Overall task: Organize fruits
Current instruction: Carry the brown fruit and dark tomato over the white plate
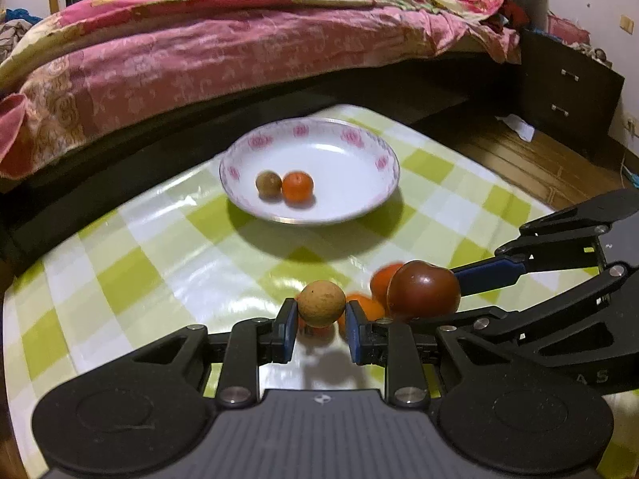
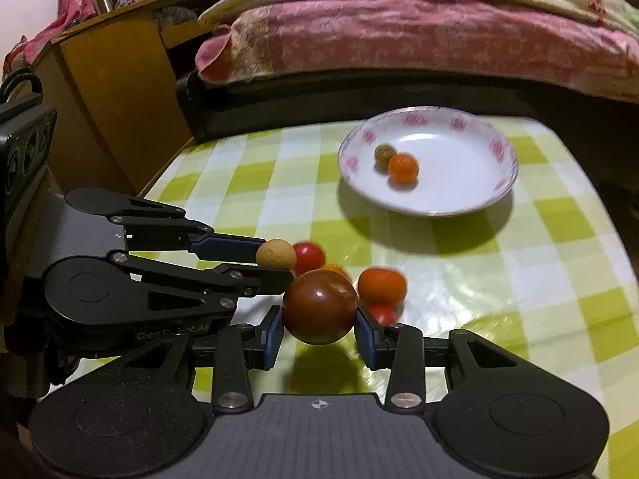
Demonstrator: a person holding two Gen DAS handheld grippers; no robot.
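Note:
My left gripper (image 1: 321,319) is shut on a tan longan (image 1: 322,303) and holds it just above the table. It also shows in the right wrist view (image 2: 275,255). My right gripper (image 2: 319,329) is shut on a dark red tomato (image 2: 319,306), right beside the left one; the tomato also shows in the left wrist view (image 1: 423,291). Small oranges (image 2: 381,286) and red cherry tomatoes (image 2: 308,256) lie on the cloth under and behind both grippers. A white plate with pink flowers (image 1: 359,199) holds a longan (image 1: 268,183) and a small orange (image 1: 297,187).
The table has a green and white checked cloth (image 1: 159,263). A bed with a pink quilt (image 1: 239,40) runs along its far side. A dark nightstand (image 1: 571,88) stands at the right, a wooden cabinet (image 2: 112,92) at the left.

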